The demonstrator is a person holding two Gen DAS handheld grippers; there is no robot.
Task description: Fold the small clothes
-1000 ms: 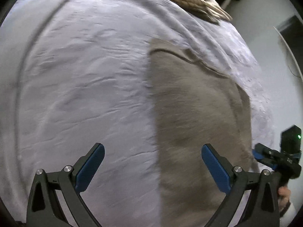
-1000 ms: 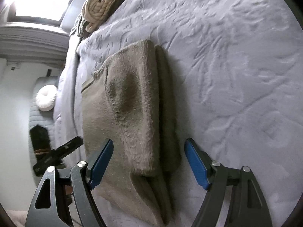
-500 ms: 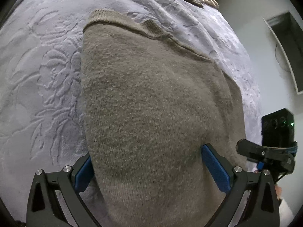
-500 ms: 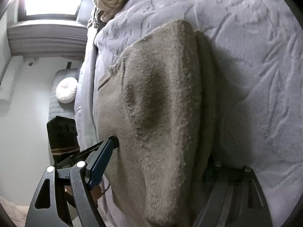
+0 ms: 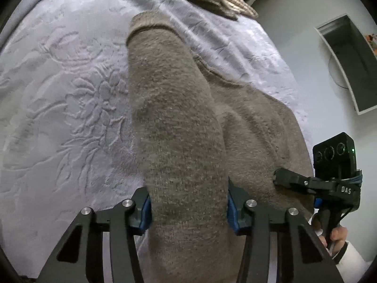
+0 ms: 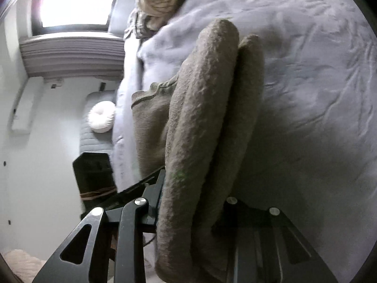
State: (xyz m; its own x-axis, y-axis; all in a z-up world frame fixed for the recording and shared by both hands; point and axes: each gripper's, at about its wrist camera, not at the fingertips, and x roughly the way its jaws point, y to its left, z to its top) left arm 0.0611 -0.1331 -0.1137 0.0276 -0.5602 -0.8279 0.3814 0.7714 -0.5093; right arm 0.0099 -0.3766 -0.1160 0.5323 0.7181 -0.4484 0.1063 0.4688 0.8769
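The brown knit sweater (image 5: 179,127) lies on a bed under a pale embossed bedspread (image 5: 66,99), and both grippers have hold of it. The left gripper (image 5: 188,208) has just been closing; its blue-padded fingers (image 5: 232,208) now pinch a raised fold of the sweater, which fills the gap between them and runs on below the bottom edge of that view. To the right of this fold the rest of the sweater lies flat on the bedspread, its ribbed neckline showing; the right gripper (image 5: 292,179) bites its right-hand edge, with part of a hand (image 5: 337,235) and a white sleeve cut off at the corner.

In the right wrist view the right gripper (image 6: 192,206) has also just been closing on a thick, doubled roll of the sweater (image 6: 202,122). The cloth hides both pads, and the finger on the right sits in deep shadow. Beyond the sweater, a cream cable-knit garment (image 6: 157,0) lies at the far end of the bed, only partly in view.
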